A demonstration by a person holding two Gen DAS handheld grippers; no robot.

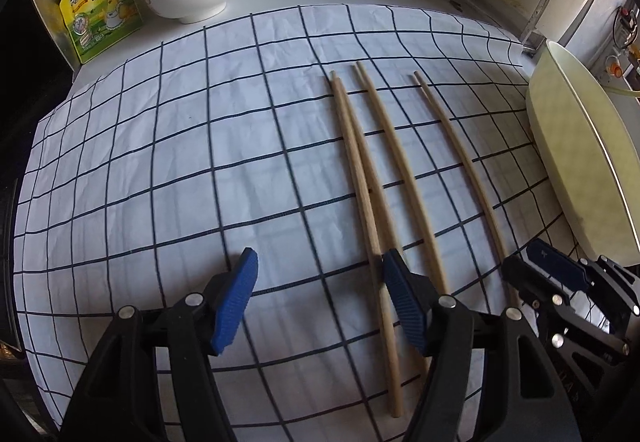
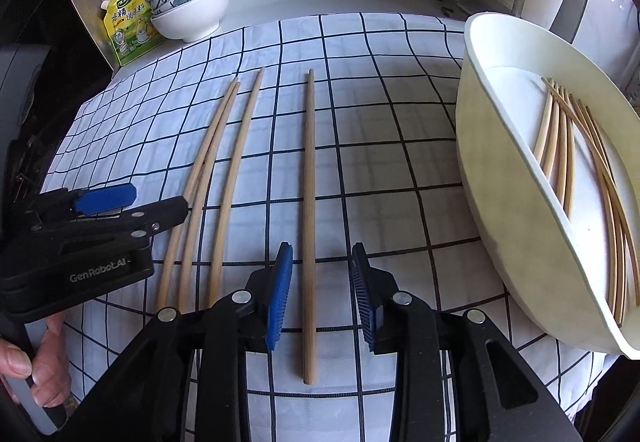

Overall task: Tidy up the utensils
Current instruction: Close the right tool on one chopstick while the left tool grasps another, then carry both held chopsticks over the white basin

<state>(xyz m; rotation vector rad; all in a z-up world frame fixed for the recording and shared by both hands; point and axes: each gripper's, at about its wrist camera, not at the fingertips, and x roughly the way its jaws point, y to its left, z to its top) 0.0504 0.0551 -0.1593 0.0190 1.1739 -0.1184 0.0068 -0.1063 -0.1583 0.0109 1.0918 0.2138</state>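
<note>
Blue ribbed pads line the black right gripper (image 2: 322, 296), whose jaws are seen parted and empty, straddling the near end of a single pale wooden chopstick (image 2: 309, 218) without touching it. The chopstick's long axis is aligned with the fingers, running straight away across the white checked cloth (image 2: 380, 130). Three more wooden chopsticks (image 2: 216, 178) lie just to its left, nearer the black left gripper (image 1: 320, 298), likewise open and holding nothing. The cream oval tray (image 2: 512, 178), already holding chopsticks, stands to the right, so the right gripper is judged better placed.
</note>
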